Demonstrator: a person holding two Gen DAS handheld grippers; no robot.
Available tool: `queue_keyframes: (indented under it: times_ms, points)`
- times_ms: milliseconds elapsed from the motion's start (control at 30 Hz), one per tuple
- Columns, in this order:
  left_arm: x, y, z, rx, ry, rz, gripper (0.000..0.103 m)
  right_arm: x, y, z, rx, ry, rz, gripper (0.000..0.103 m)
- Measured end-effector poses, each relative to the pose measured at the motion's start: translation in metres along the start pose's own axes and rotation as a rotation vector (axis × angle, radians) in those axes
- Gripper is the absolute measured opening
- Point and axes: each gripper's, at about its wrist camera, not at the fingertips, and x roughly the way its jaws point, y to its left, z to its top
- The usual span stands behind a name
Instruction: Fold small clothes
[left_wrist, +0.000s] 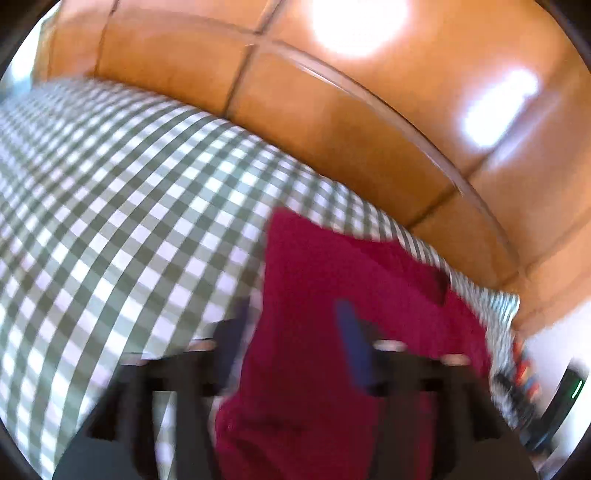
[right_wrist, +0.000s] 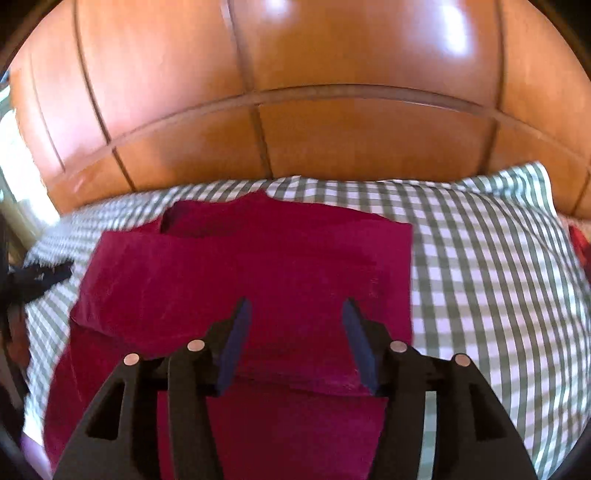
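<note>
A dark red garment (right_wrist: 258, 269) lies on a green-and-white checked cloth (right_wrist: 498, 277), partly folded, with its neck opening at the far left. My right gripper (right_wrist: 295, 306) is open above the garment, its blue-padded fingers (right_wrist: 236, 343) spread and empty. In the blurred left wrist view the same red garment (left_wrist: 332, 295) lies under my left gripper (left_wrist: 295, 314), whose blue fingers (left_wrist: 354, 343) stand apart on either side of the fabric's left edge. The left gripper shows at the far left of the right wrist view (right_wrist: 40, 277).
A glossy orange-brown wooden headboard or cabinet front (right_wrist: 295, 110) rises just behind the checked cloth. Something red lies at the right edge (right_wrist: 580, 240). Dark items sit at the lower right of the left wrist view (left_wrist: 517, 387).
</note>
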Motion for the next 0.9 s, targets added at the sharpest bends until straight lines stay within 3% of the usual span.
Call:
queue_keyframes:
  times_ms: [100,267,300,333,400,467,533,567,633,767,900]
  points:
    - [0.019,0.011,0.018,-0.053,0.028,-0.013,0.067,0.021,0.001,-0.008,-0.026,0.023,-0.076,0.053]
    - [0.057,0.013,0.028,-0.041,0.126,-0.001,0.066,0.036,-0.006,-0.028,-0.031,0.001,-0.089,0.053]
    - [0.063,0.012,0.027,-0.023,0.131,-0.005,0.05,0.036,-0.006,-0.029,-0.033,-0.004,-0.092,0.054]
    - [0.065,0.01,0.027,-0.009,0.128,-0.008,0.024,0.037,-0.006,-0.029,-0.033,-0.01,-0.094,0.054]
    - [0.059,0.002,0.024,0.022,0.069,0.002,0.012,0.038,-0.007,-0.032,-0.03,-0.022,-0.1,0.054]
    - [0.053,-0.006,0.022,0.069,-0.012,0.039,0.01,0.04,-0.005,-0.033,-0.038,-0.033,-0.116,0.054]
    - [0.06,-0.017,0.016,0.168,-0.044,0.172,0.009,0.042,0.002,-0.035,-0.067,-0.036,-0.151,0.054]
    - [0.074,-0.022,0.011,0.24,-0.04,0.295,0.008,0.043,0.005,-0.035,-0.076,-0.036,-0.161,0.054]
    - [0.089,-0.025,0.007,0.293,-0.028,0.379,0.008,0.045,0.003,-0.035,-0.072,-0.035,-0.156,0.055]
    - [0.073,-0.017,0.015,0.21,-0.02,0.344,0.008,0.045,-0.001,-0.036,-0.054,-0.035,-0.137,0.055]
    - [0.024,0.018,0.008,0.103,0.003,0.189,0.008,0.044,-0.004,-0.036,-0.046,-0.037,-0.125,0.055]
